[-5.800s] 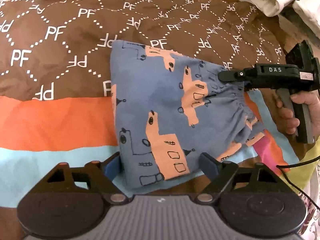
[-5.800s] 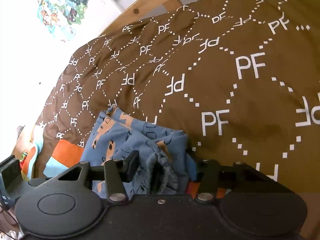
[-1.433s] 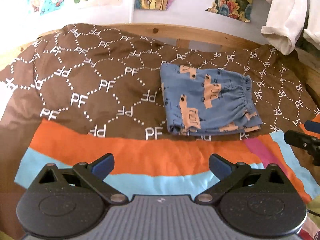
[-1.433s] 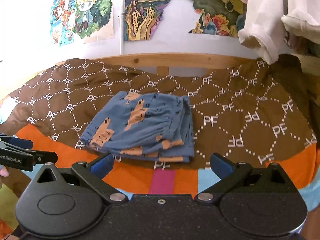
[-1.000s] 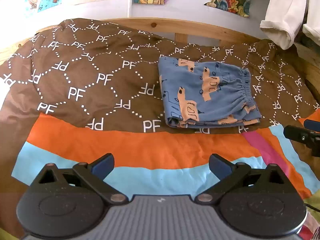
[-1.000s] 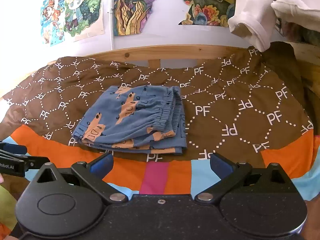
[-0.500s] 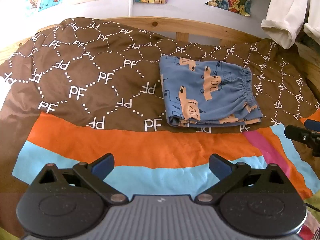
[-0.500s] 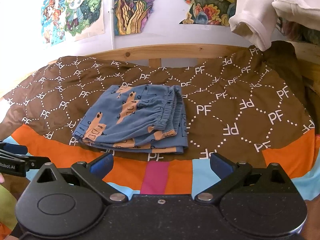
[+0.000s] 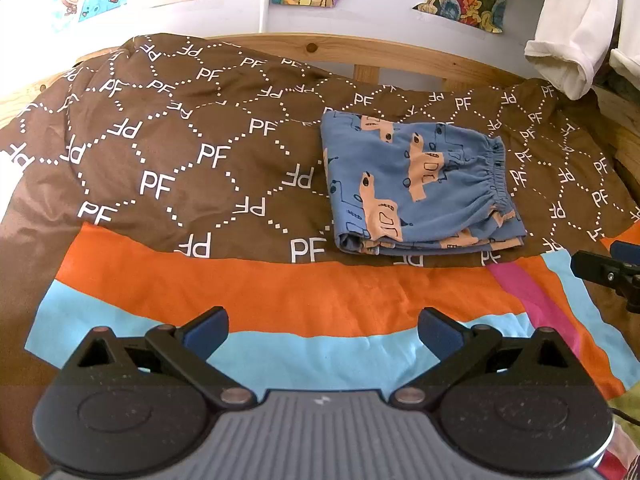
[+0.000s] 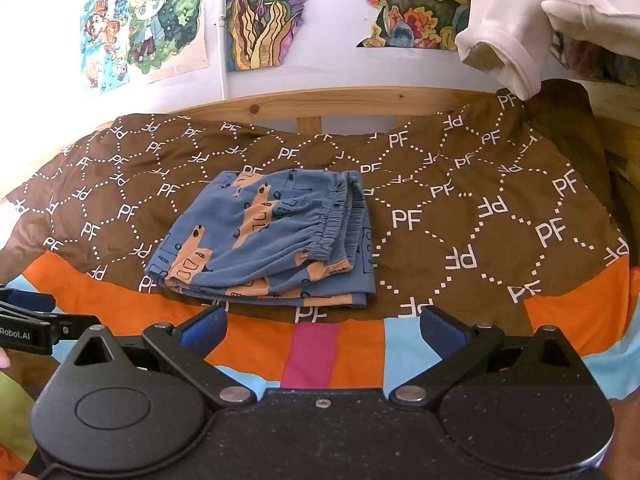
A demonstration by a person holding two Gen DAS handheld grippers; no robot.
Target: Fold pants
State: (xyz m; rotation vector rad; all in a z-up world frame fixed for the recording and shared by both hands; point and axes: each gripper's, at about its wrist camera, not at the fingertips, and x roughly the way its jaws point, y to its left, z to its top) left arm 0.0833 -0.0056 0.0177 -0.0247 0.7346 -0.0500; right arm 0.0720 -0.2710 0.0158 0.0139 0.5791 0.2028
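Nearest, the left tool point(image 9: 323, 326) and the right tool point(image 10: 323, 326) hang spread wide and empty over the striped edge of the bedspread point(image 9: 160, 160). Farther back, the folded pants point(image 9: 420, 188) lie flat on its brown part.

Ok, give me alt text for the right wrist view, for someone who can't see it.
Folded blue pants with orange print lie on a brown patterned bedspread, the elastic waistband on the right. The open right claw sits empty in the foreground, well short of them. Colourful drawings hang on the wall behind the wooden bed frame.
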